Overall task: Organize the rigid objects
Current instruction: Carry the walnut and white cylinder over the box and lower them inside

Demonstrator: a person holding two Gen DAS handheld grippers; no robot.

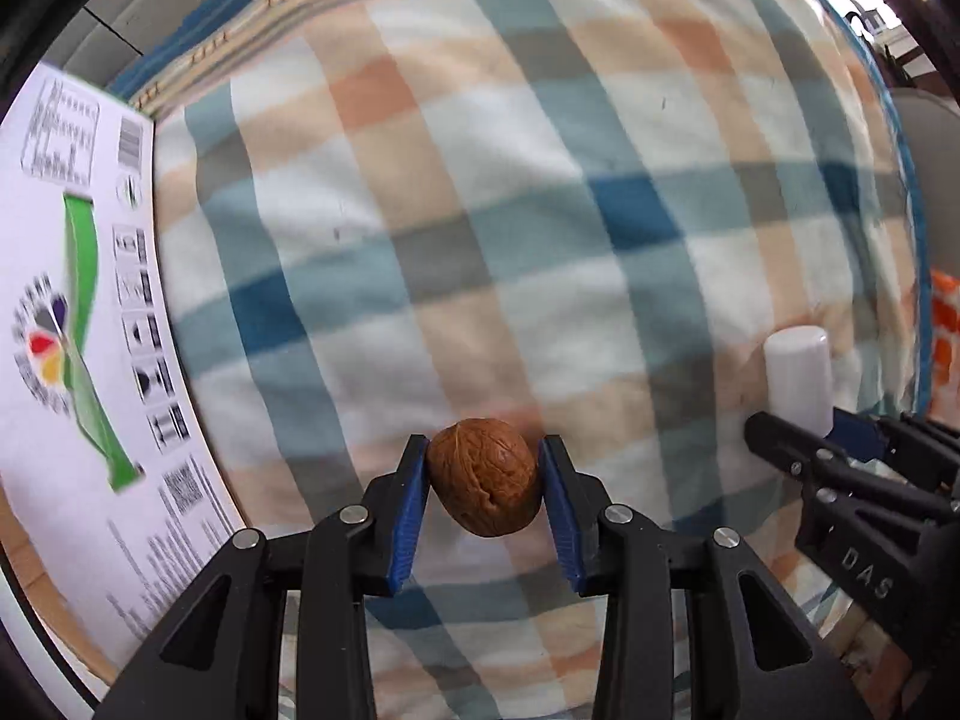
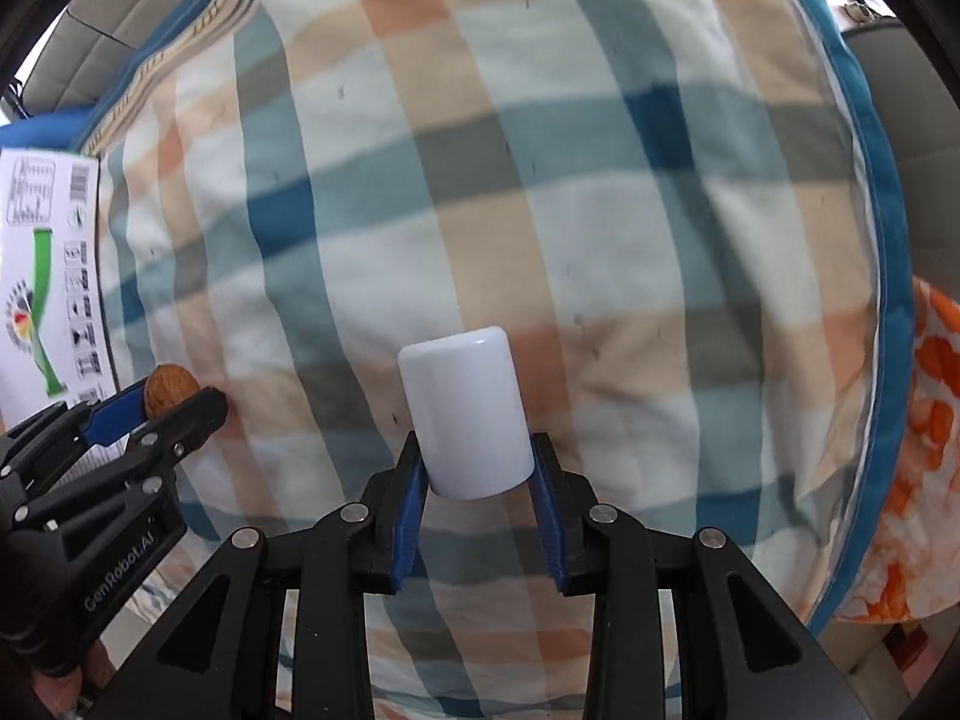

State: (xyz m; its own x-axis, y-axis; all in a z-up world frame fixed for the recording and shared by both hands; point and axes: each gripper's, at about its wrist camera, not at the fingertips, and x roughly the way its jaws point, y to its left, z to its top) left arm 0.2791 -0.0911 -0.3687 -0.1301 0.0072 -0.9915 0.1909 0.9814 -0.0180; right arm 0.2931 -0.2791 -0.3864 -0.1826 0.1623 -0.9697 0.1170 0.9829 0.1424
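My left gripper (image 1: 485, 462) is shut on a brown walnut (image 1: 483, 475), held between its blue pads above a checked cloth (image 1: 480, 210). My right gripper (image 2: 475, 462) is shut on a white plastic cylinder (image 2: 465, 411), held upright with its rounded end away from the camera. In the left wrist view the right gripper (image 1: 798, 429) shows at the right edge with the white cylinder (image 1: 798, 375). In the right wrist view the left gripper (image 2: 174, 405) shows at the left with the walnut (image 2: 170, 396).
The checked cloth (image 2: 540, 180) is a padded bag or cushion with a blue piped edge. A white printed cardboard box (image 1: 78, 330) lies to the left; it also shows in the right wrist view (image 2: 42, 276). An orange-and-white patterned fabric (image 2: 924, 450) lies to the right.
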